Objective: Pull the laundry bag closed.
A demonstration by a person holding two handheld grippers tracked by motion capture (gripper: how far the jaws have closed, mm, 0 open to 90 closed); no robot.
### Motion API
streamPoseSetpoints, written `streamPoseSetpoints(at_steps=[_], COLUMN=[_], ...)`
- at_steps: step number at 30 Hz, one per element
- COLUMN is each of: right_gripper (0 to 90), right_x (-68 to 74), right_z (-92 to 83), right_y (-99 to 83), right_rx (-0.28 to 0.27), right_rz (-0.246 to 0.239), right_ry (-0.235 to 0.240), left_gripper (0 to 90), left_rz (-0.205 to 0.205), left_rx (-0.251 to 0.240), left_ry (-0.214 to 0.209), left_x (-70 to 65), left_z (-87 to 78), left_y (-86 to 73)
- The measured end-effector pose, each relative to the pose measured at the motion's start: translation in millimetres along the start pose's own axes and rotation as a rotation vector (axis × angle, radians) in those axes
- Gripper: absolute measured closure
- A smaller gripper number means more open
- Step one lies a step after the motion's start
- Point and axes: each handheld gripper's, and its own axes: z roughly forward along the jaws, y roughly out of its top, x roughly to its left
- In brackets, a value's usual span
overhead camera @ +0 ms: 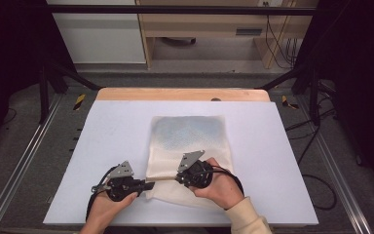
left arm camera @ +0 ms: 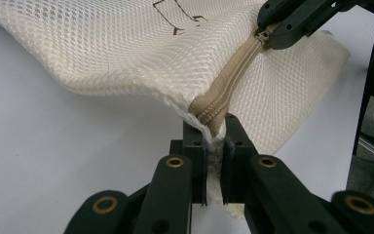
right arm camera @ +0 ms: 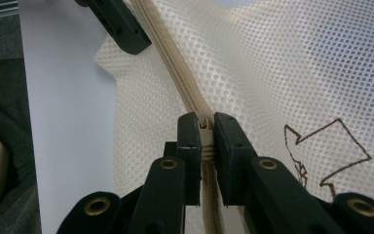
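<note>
A cream mesh bag (overhead camera: 187, 141) lies flat on the white table mat (overhead camera: 112, 126), with a beige zipper (left arm camera: 231, 78) along its near edge. My left gripper (overhead camera: 148, 185) is shut on the bag's near-left corner (left arm camera: 214, 134), where the zipper ends. My right gripper (overhead camera: 179, 178) is shut on the zipper pull (right arm camera: 205, 126), a short way along the zipper from the left gripper. In the left gripper view the right gripper's fingers (left arm camera: 292, 24) clamp the pull at top right. A brown printed mark (right arm camera: 328, 156) shows on the mesh.
The mat covers a wooden table top (overhead camera: 182, 94) whose far edge shows. Metal frame rails (overhead camera: 24, 161) run down both sides. Cables (overhead camera: 316, 165) trail on the floor at right. A wooden cabinet (overhead camera: 209, 24) stands beyond the table.
</note>
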Motion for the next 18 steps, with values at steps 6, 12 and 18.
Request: streamPoseSetpoints(at_steps=[6, 12, 18], right_gripper=[82.1, 82.1, 82.1], right_x=[-0.4, -1.4, -2.5], right_z=[-2.9, -4.2, -7.7], right_y=[-2.0, -5.1, -6.5], right_rx=[-0.007, -0.007, -0.016], right_rz=[-0.002, 0.011, 0.010], right_ry=[0.001, 0.002, 0.001], left_gripper=[83.1, 83.1, 83.1], left_rz=[0.005, 0.016, 0.019], left_rx=[0.000, 0.001, -0.005], left_ry=[-0.003, 0.001, -0.001], left_x=[-0.3, -0.7, -1.2], left_z=[1.0, 1.3, 0.7], left_y=[0.4, 0.3, 0.7])
